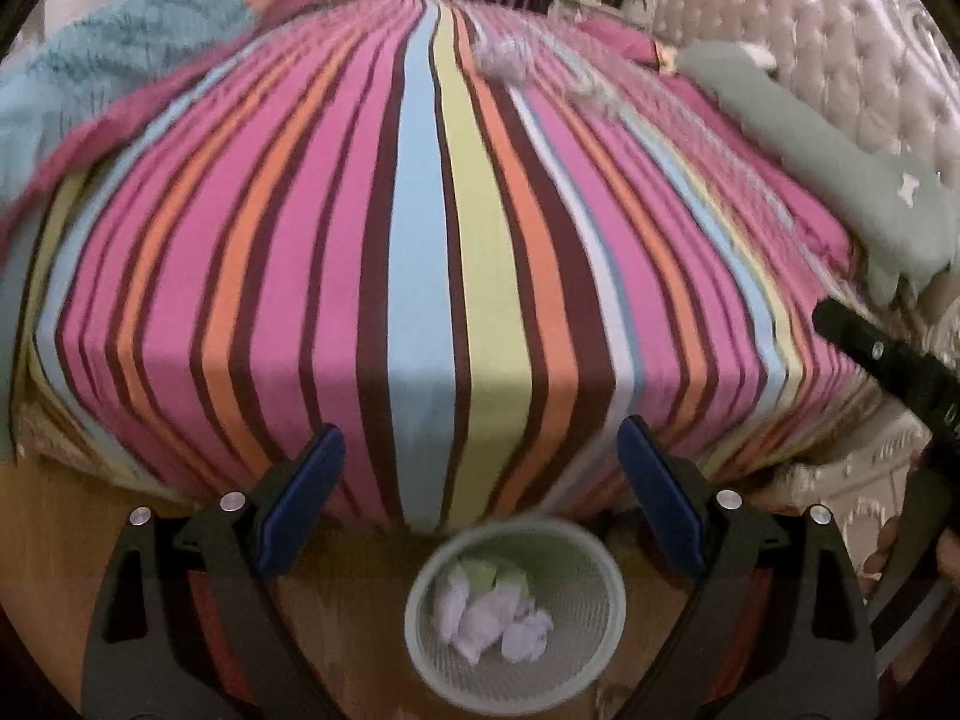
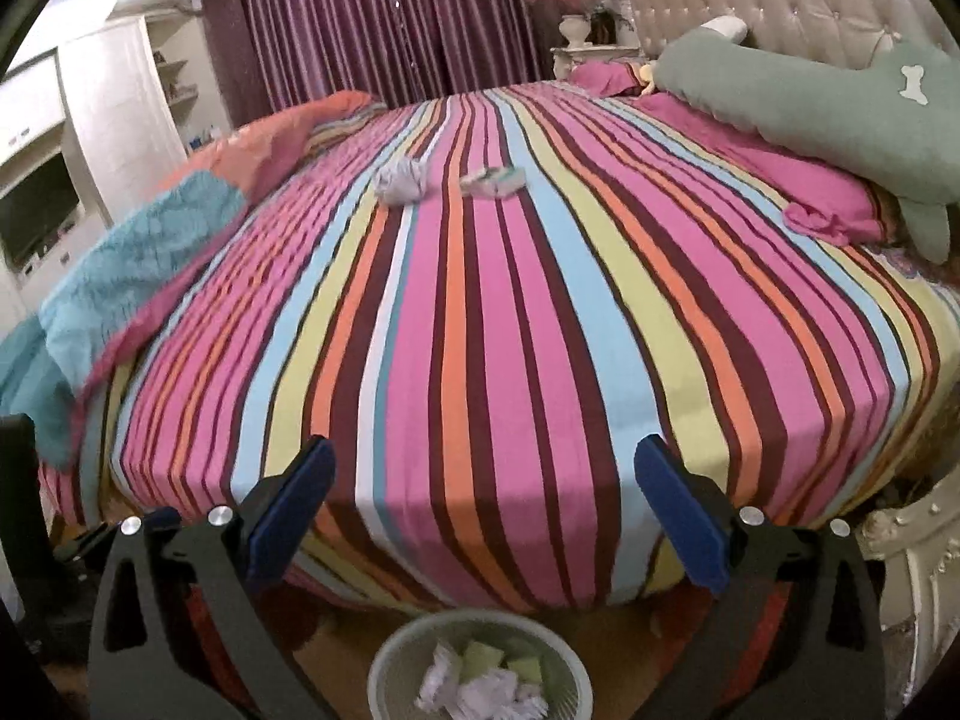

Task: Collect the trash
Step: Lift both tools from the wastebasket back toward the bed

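Left gripper (image 1: 480, 492) and right gripper (image 2: 485, 510): jaws released, grasping nothing. Both hover above the bin (image 2: 384, 666) holding crumpled paper (image 2: 480, 690). Paper ball (image 2: 399, 181) and flattened wrapper (image 2: 493, 181) lie mid-bed (image 2: 480, 330), the wrapper's long axis crossing the stripes.

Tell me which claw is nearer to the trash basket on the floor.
Left, by a small margin, as a judgement. The left claw hangs open almost directly above the trash basket, which fills more of its view. The right claw is open too, with the basket lower and partly cut off.
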Demonstrator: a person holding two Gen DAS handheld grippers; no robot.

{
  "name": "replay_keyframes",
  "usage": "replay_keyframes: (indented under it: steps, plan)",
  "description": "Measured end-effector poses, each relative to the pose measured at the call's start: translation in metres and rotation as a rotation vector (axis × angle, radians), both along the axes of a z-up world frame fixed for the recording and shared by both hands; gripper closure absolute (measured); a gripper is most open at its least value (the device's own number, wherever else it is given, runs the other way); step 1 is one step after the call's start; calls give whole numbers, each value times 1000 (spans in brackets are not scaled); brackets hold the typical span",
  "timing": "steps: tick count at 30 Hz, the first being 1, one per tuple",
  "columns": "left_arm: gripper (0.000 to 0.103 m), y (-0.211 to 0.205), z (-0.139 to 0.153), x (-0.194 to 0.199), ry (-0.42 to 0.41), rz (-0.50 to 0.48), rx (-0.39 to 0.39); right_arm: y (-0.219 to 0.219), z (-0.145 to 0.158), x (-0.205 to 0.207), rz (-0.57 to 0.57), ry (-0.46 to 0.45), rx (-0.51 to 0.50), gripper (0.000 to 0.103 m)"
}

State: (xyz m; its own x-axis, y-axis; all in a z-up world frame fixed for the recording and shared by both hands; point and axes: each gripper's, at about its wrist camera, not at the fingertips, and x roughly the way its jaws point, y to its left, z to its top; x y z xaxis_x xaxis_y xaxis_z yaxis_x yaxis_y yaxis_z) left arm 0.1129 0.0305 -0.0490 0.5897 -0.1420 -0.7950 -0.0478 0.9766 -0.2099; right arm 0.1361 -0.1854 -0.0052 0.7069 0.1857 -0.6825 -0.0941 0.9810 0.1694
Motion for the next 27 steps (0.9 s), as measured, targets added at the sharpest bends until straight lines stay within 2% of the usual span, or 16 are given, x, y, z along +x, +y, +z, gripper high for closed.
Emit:
replay_keyframes:
  steps: [6,11,15,16,21,27]
  plan:
    - [13,7,25,46,-69,17,22,-2,10,31,-7,-25,-11,7]
    - [13,7,35,85,-95,15,44,-2,14,56,4,-26,-26,7]
    - [13,5,36,115,-104,8,64,-1,15,73,13,-36,-47,7]
    - [11,5,36,121,-103,8,69,0,15,77,13,-37,-50,7]
    - [9,5,34,156,-101,10,66,-2,18,96,1,-105,-55,7]
    - [9,3,32,192,-108,7,79,-5,15,129,10,-71,-53,7]
